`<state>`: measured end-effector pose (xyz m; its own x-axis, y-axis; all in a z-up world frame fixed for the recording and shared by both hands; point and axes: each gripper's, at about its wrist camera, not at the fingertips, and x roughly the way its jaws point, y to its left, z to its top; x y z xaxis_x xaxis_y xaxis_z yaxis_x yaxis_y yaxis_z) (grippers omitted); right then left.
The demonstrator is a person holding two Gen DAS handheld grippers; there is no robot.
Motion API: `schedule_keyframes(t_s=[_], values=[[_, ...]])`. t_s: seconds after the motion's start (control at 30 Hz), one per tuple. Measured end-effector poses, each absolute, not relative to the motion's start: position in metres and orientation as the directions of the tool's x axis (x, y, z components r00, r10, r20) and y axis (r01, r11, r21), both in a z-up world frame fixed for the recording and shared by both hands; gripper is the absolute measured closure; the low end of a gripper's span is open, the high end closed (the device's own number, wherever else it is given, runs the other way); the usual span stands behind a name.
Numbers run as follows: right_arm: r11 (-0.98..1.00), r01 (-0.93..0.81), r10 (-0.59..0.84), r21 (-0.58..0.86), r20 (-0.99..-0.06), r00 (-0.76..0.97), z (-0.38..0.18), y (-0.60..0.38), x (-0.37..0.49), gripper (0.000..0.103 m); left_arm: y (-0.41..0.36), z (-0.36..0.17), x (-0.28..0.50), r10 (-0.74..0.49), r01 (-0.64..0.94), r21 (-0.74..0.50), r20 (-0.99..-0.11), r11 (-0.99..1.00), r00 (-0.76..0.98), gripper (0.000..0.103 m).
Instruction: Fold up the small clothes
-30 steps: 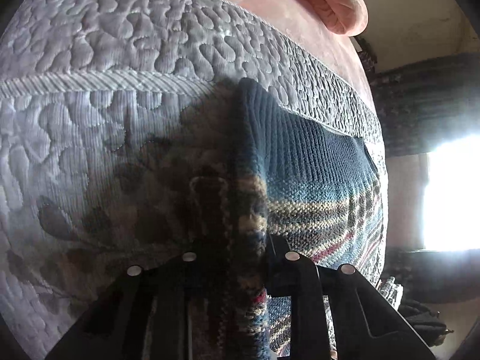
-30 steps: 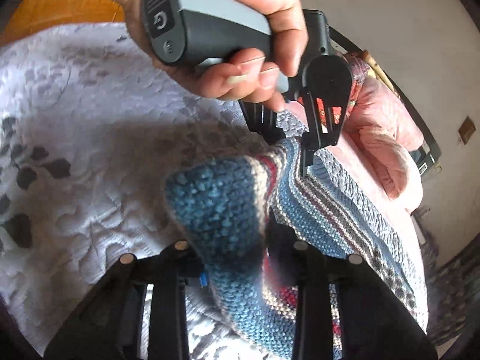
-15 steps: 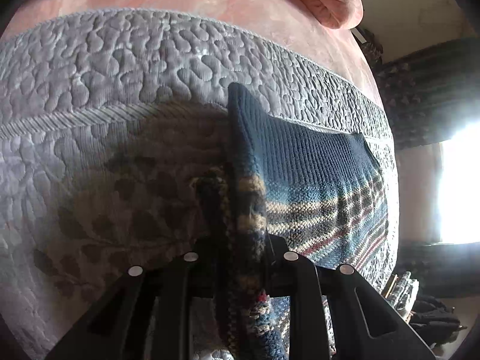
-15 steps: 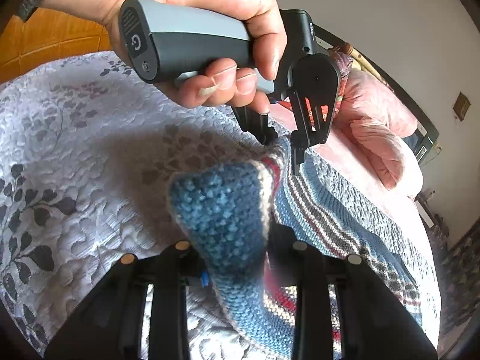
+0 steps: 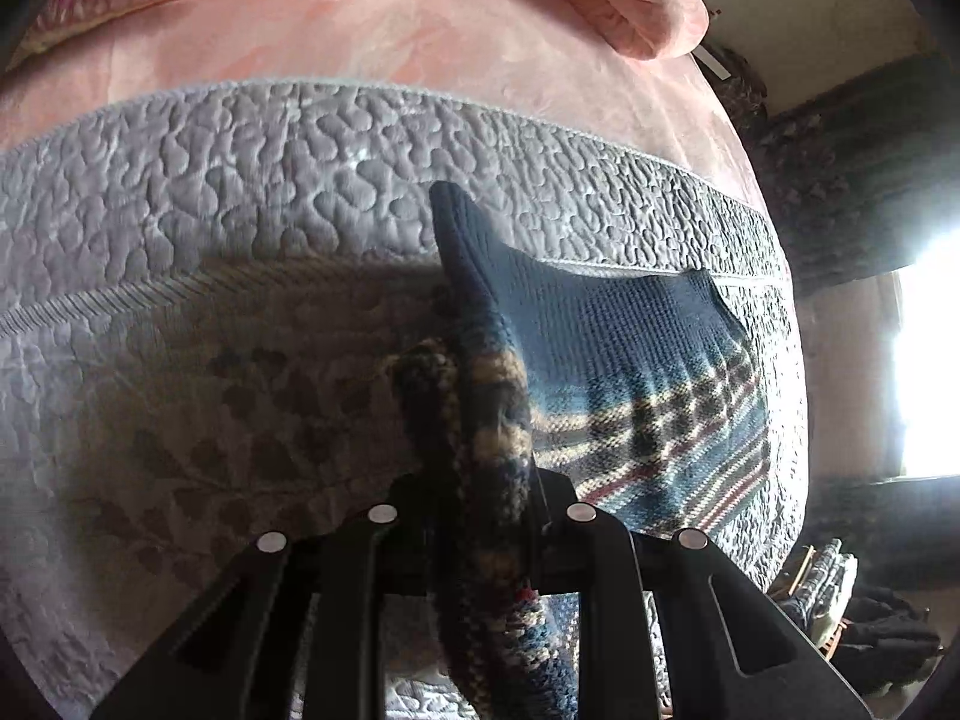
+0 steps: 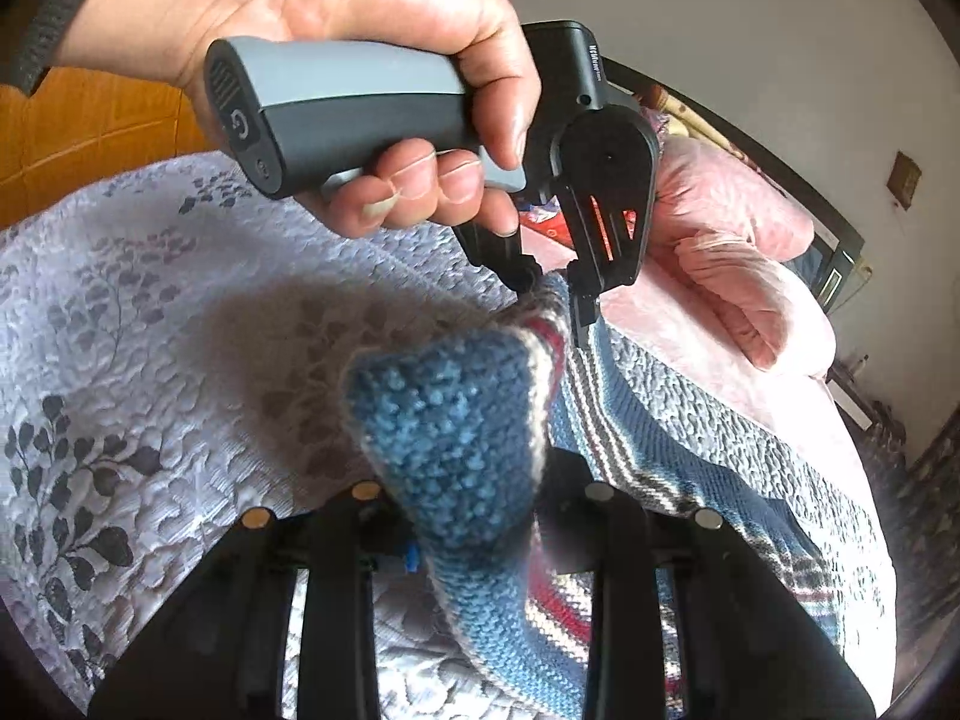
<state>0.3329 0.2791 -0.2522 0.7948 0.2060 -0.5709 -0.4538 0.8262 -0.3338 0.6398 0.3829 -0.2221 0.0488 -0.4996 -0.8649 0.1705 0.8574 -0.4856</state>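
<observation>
Left wrist view first: close up, the left gripper (image 5: 480,516) is clamped on a bunched edge of the knit (image 5: 636,372). It is a small striped woolly thing, dark blue at its far end, with tan, red and white stripes nearer. The pinched edge is lifted up. The rest of it slopes down to the right and lies on the grey quilt (image 5: 240,192). Past the quilt comes a pink blanket (image 5: 420,42), then a pink pillow (image 5: 636,6) at the far side, and a bright window (image 5: 924,360) off to the right.

From the right wrist view, the right gripper (image 6: 474,516) bites another corner of the knit (image 6: 456,432), the light blue part, and holds it up off the quilt (image 6: 150,360). A little farther on, a hand (image 6: 384,60) holds the left gripper (image 6: 552,294), and its tips pinch the same raised edge. Behind that lie the blanket (image 6: 690,324) and pillow (image 6: 750,276), then a white wall (image 6: 780,60).

So both tools hold one side of the knit in the air. The other side is down flat. I think the fold has only begun. The lifted edge has yet to go over and lie on the flat part, and then the tools must let go. I see no folded pile yet.
</observation>
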Motion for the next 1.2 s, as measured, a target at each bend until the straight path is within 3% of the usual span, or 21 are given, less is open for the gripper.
schedule_keyframes(t_s=[1.2], values=[[0.949,-0.291,0.194,-0.124,-0.498,0.845,-0.175,0.155,0.330,0.077,0.244,-0.113,0.634,-0.349,0.261,-0.314,-0.932,0.913,0.101,0.083]])
